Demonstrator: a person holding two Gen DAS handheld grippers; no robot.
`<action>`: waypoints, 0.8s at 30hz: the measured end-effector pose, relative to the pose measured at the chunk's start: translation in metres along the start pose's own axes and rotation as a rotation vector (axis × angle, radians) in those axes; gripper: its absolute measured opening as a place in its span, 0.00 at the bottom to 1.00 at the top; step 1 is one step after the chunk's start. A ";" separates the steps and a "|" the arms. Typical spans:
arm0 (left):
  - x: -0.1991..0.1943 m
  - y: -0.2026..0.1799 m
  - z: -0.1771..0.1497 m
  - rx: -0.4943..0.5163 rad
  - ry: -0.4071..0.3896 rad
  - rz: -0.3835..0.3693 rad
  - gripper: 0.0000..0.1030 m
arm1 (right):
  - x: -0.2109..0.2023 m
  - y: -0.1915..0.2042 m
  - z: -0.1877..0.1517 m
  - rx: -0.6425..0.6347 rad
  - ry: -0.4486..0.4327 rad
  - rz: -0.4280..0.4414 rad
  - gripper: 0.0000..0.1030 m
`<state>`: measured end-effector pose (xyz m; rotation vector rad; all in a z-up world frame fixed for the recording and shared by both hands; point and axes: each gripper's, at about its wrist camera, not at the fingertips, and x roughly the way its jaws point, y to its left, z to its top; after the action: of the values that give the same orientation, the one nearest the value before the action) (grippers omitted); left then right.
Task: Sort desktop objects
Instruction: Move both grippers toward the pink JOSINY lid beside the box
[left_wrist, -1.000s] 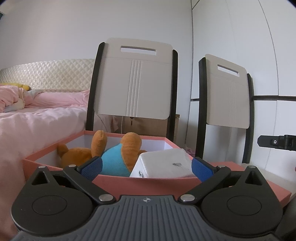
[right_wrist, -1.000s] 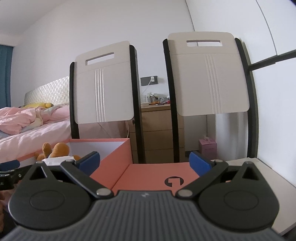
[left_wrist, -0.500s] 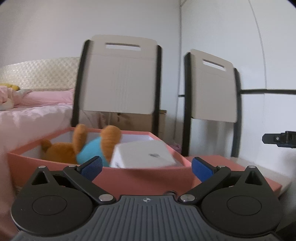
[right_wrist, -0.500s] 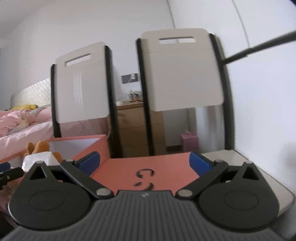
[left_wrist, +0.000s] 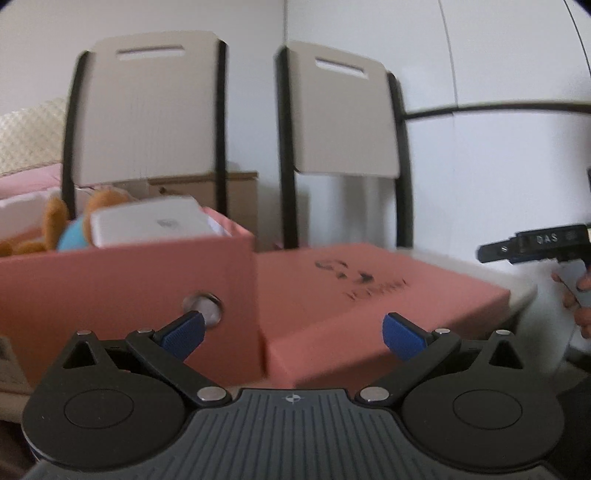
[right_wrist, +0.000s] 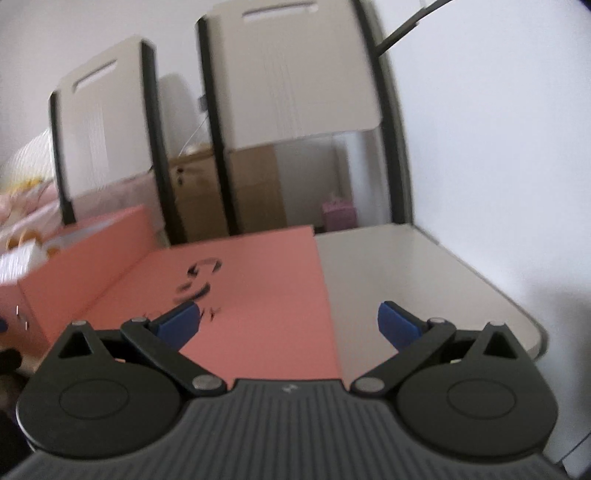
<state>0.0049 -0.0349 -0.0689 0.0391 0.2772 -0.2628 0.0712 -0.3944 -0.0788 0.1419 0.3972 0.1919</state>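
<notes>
Nearest in the left wrist view: left tongs (left_wrist: 291, 334), spread wide, blue pads (left_wrist: 183, 332) apart, nothing between them. Just beyond, the front wall of a pink box (left_wrist: 125, 291), with a round metal-ringed hole (left_wrist: 204, 308) right behind the left pad. Inside the box, a white carton (left_wrist: 151, 223) lying tilted at the top, and beside it, to the left, an orange and blue plush toy (left_wrist: 62, 229), partly hidden by the wall. To the right of the box, touching its corner, a flat pink lid (left_wrist: 369, 291) with blurred dark print, resting on the pale tabletop (left_wrist: 480, 266). At the far right edge, part of the other tool and some fingers of a hand (left_wrist: 578, 299).

Nearest in the right wrist view: right tongs (right_wrist: 288, 325), also wide open and empty, held over the near edge of the pink lid (right_wrist: 258, 288). Bare white tabletop (right_wrist: 406, 280) to the right of the lid, up to the wall. Pink box (right_wrist: 85, 266) at the left, against the lid, contents too blurred to tell.

Farther back, in both views: two folding chairs (left_wrist: 147, 110) with cream backs and black frames, behind the tabletop. Between and behind them, a brown wooden cabinet (right_wrist: 229, 192). On the floor beside it, a small pink box (right_wrist: 339, 216). At the far left, a bed with pink bedding (right_wrist: 26, 210).
</notes>
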 end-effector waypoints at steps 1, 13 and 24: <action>0.003 -0.003 -0.002 0.003 0.011 -0.006 1.00 | 0.003 -0.001 -0.003 -0.006 0.015 0.010 1.00; 0.033 -0.020 -0.019 -0.061 0.142 -0.069 1.00 | 0.032 -0.007 -0.014 -0.002 0.064 0.054 1.00; 0.029 -0.023 -0.013 -0.095 0.158 -0.125 1.00 | 0.020 0.003 -0.017 -0.048 0.069 0.106 1.00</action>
<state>0.0225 -0.0635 -0.0898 -0.0520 0.4499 -0.3713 0.0817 -0.3855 -0.1010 0.1093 0.4540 0.3108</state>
